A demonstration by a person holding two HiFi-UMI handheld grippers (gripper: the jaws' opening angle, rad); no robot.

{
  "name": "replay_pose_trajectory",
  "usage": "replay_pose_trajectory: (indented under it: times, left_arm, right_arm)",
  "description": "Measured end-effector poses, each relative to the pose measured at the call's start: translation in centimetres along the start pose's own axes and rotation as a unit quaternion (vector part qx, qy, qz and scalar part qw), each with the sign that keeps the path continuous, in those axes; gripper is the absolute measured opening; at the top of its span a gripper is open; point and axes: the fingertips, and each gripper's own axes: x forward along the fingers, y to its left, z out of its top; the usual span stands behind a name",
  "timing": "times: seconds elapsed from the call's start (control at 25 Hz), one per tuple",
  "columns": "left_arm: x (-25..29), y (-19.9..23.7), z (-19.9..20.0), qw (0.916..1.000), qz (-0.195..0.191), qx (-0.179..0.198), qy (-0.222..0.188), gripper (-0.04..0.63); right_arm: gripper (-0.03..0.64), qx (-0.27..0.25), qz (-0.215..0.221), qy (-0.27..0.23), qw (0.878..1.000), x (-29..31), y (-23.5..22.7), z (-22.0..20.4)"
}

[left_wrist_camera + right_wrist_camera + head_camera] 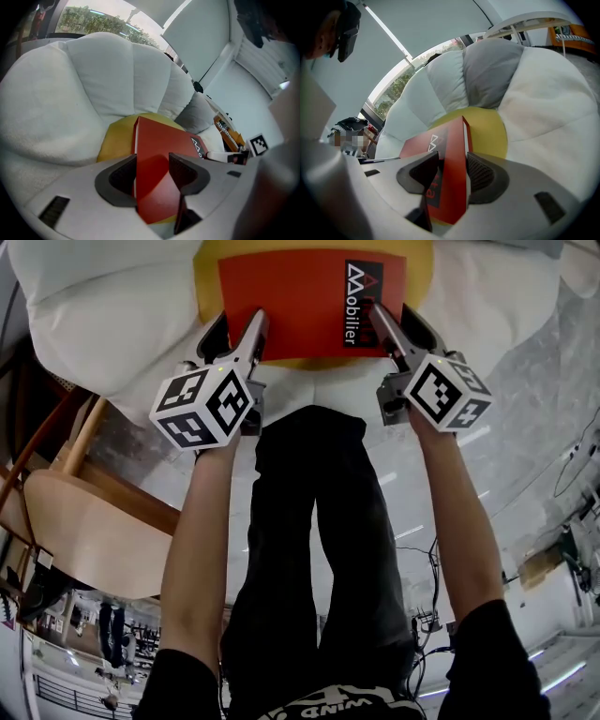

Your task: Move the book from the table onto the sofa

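One big white sofa (103, 306) fills the top of the head view, and its puffy back panels rise behind everything in both gripper views. Below it in the head view we see our own legs (309, 549) in black trousers. A pale wooden piece of furniture (94, 540) stands off to their left on the floor. On the sofa seat lies a round yellow cushion (208, 277). A smaller grey cushion (487, 70) leans against the sofa back just behind it.

Over the yellow cushion is the red book (300, 301), lying flat with its cover up. A black strip with white lettering runs along the cover's right side. The cushion shows on both sides of the book and along its near edge. We cannot tell whether the book already rests on the cushion or hangs just above it.

We hold the book at its two near corners. Our left gripper (239, 326) has the near left corner: in the left gripper view the red cover and the thin white page edge fill the gap between the dark pads, which are closed on it. Our right gripper (394, 320) has the near right corner in the same way, its jaws clamped on the book's thickness. Both grippers slant downward toward the sofa. Their marker cubes (202, 407) sit nearest to us, above our bare forearms.
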Motion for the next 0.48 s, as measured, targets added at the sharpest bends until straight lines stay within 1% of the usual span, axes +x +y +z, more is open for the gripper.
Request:
replay_pose_trajectory:
  times: [0.2, 0.28, 0.4, 0.48]
  left_arm:
    - [0.1, 0.1, -0.1, 1.0, 0.002, -0.003, 0.003, 0.222]
    - [0.1, 0.1, -0.2, 1.0, 0.001, 0.002, 0.007, 0.222]
    - [-0.1, 0.2, 0.1, 0.9998, 0.004, 0.016, 0.008, 0.222]
    - [-0.4, 0.2, 0.6, 0.9999, 0.004, 0.014, 0.004, 0.222]
  right_arm:
    - [0.178, -0.001, 0.001, 0.001, 1.0, -0.1, -0.1, 0.0]
    - [0.17, -0.008, -0.003, -0.002, 1.0, -0.3, -0.2, 0.2]
    - [0.136, -0.009, -0.012, -0.008, 1.0, -0.5, -0.3, 0.8]
    - [0.11, -0.01, -0.021, -0.014, 1.0, -0.8, -0.6, 1.2]
